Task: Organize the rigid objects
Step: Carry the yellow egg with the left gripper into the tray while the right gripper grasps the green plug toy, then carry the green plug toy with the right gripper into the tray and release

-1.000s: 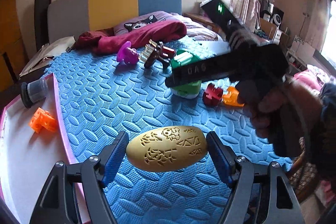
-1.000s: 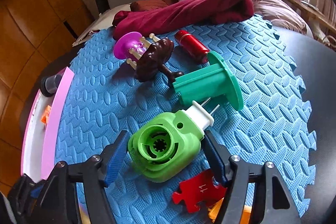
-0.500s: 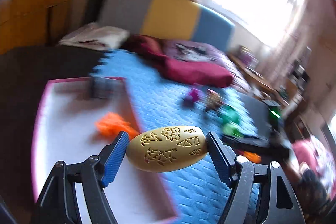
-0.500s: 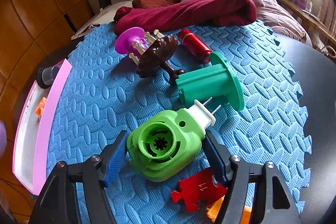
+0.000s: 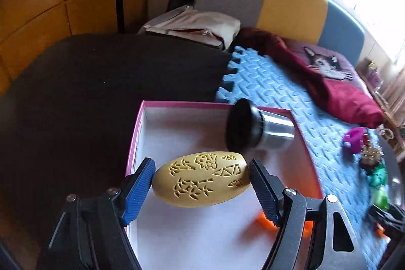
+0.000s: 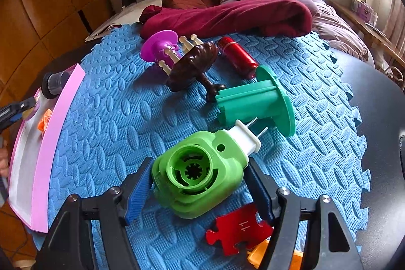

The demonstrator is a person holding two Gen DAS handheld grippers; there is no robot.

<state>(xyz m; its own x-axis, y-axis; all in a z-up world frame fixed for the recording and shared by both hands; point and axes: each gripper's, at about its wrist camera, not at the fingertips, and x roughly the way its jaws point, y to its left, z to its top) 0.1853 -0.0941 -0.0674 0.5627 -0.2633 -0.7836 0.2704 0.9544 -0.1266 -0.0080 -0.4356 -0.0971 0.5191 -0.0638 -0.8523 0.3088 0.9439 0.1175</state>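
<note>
Left claw point(image 5: 201, 180) is clamped end-to-end on the yellow egg point(image 5: 201, 179), above the pink tray point(image 5: 134, 141). Right claw point(image 6: 198, 180) grips the green plug point(image 6: 200, 175) over the mat point(image 6: 114, 118). Both appear rigid, light, smooth; grip broad flanks, never prongs.

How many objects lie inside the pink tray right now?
2: a black-capped cup at the pink tray's far end and an orange block nearer, partly hidden behind the fingers; more may be hidden.

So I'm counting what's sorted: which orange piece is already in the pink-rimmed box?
The orange block lying inside the pink-rimmed box; the other orange piece lies on the blue mat, under the red puzzle piece.
</note>
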